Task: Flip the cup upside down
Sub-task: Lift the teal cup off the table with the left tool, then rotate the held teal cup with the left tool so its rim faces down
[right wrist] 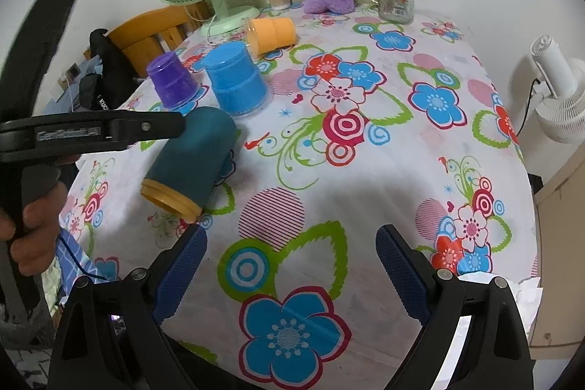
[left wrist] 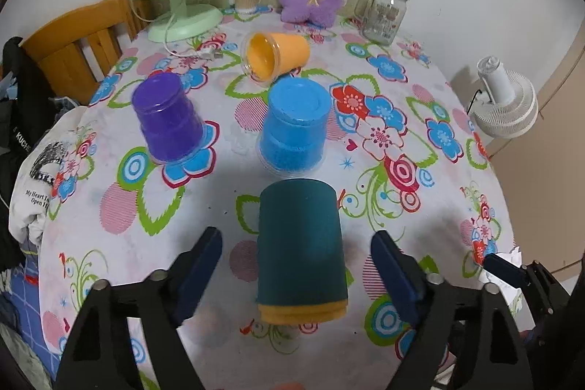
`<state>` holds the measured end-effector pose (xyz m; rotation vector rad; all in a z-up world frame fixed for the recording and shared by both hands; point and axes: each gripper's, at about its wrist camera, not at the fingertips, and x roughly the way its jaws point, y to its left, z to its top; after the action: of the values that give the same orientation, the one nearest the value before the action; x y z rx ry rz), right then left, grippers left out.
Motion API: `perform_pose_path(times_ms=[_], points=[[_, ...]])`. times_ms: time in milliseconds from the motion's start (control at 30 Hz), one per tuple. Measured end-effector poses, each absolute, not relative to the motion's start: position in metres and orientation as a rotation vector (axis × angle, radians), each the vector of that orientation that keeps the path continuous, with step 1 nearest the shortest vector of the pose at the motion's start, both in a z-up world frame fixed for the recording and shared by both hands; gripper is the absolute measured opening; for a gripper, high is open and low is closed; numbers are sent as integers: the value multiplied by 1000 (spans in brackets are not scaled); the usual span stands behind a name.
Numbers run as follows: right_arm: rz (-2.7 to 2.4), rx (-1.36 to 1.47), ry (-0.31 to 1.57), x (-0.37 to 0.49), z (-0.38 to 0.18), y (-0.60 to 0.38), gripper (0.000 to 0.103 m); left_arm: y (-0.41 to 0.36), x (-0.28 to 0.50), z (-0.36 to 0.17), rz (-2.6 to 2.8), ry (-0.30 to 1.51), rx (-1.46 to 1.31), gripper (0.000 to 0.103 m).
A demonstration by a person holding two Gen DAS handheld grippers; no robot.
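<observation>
Left gripper [left wrist: 296,265] spread around teal cup [left wrist: 299,243] near table's [left wrist: 438,225] front edge — close squarely mid-body before turning; right gripper [right wrist: 290,265] spread, idle.

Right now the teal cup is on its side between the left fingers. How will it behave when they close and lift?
The teal cup lies on its side, tapered, so a nudge would probably roll it in a curve. Its matte coating looks grippy, so the open left gripper is unlikely to slip. It looks like thin, light plastic; a hard squeeze may flex it.
</observation>
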<state>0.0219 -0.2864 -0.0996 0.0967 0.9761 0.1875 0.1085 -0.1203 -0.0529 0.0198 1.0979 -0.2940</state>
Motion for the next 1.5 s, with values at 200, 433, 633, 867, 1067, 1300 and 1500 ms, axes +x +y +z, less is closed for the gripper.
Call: perform_pose_path(times_ms=[200, 433, 633, 867, 1067, 1300, 1500], points=[[172, 103, 999, 29, -108, -293, 95, -131, 135, -79, -302, 1178, 76, 87], [153, 118, 1021, 39, -118, -300, 95, -140, 156, -104, -325, 1254, 82, 86], [147, 122, 1027, 44, -120, -300, 95, -144, 167, -117, -341, 1295, 52, 83], [148, 129, 1029, 44, -121, -301, 95, -142, 166, -114, -373, 1286, 12, 68], [156, 123, 1020, 41, -118, -297, 95, -132, 150, -87, -374, 1197, -21, 68], [178, 107, 1001, 33, -110, -287, 95, -127, 127, -60, -378, 1107, -15, 68], [185, 95, 984, 26, -102, -280, 95, -123, 107, -46, -376, 1058, -11, 68]])
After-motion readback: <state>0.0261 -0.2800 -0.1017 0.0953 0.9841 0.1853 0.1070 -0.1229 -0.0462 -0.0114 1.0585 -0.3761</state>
